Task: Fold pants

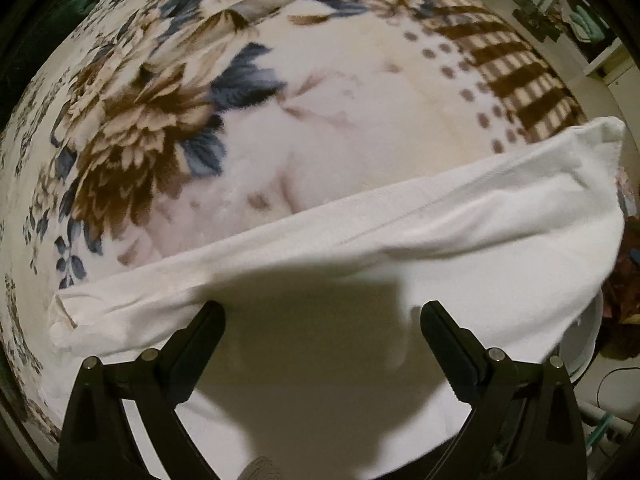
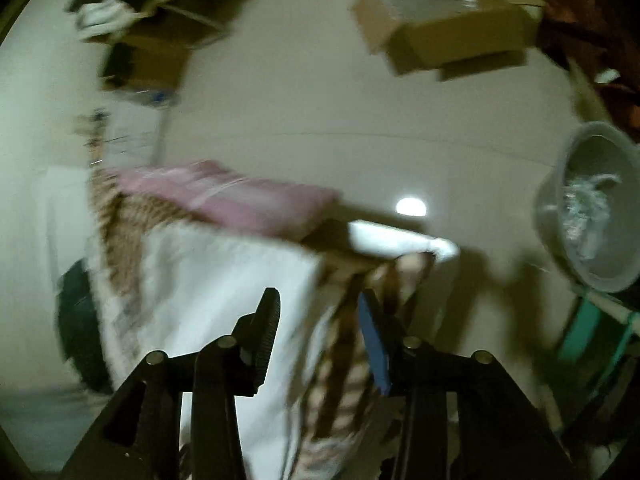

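Observation:
The white pants [image 1: 460, 240] lie folded in a long band across the near edge of a floral blanket [image 1: 340, 92] in the left wrist view. My left gripper [image 1: 322, 316] is open just above the pants, its fingers [image 1: 200, 344] spread wide with nothing between them. In the blurred right wrist view the white pants [image 2: 208, 304] hang over the bed's edge. My right gripper [image 2: 320, 320] is open and empty, off the corner of the bed and facing the floor.
A pink folded cloth [image 2: 240, 200] lies on the bed corner. A grey basin [image 2: 592, 208] stands on the floor at right. Cardboard boxes [image 2: 444, 20] lie further away. A brown striped blanket border [image 1: 500, 52] runs along the far right edge.

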{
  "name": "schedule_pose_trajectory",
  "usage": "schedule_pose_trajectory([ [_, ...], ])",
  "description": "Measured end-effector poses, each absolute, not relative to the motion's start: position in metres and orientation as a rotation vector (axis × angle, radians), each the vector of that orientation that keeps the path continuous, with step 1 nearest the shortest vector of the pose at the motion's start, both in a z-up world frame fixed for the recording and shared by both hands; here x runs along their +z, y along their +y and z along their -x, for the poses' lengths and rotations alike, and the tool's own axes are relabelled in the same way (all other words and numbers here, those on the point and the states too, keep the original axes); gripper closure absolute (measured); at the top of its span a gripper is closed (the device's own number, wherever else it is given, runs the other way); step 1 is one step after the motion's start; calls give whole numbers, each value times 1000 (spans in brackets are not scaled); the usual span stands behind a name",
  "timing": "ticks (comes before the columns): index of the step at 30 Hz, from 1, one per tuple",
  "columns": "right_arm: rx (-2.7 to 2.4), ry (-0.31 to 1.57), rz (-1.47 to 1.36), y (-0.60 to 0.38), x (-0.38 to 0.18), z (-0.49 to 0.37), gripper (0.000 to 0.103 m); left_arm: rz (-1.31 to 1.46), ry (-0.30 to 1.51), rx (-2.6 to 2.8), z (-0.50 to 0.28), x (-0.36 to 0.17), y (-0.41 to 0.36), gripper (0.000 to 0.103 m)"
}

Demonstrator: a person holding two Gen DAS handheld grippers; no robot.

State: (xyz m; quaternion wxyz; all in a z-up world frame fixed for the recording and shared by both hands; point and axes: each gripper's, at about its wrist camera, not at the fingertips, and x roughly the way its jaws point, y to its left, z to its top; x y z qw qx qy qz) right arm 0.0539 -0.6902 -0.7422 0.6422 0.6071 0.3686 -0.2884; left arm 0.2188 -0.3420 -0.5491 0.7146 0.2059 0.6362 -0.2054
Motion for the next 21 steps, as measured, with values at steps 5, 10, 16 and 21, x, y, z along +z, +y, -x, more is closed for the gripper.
schedule_pose_trajectory([
  [5,-494,857,-1441,-652,-768,-68,60,-459,1421,-491,-191,-550,-346,4],
  [10,-420,673,-1527,-643,-799,-79,60,-465,1488,-509,-167,-572,-343,4],
  [16,-339,521,-1545,-653,-821,-91,60,-398,1506,-499,-176,-588,-324,2],
  [21,-249,478,-1546,-659,-824,-106,64,-369,1510,-481,-182,-594,-317,0],
])
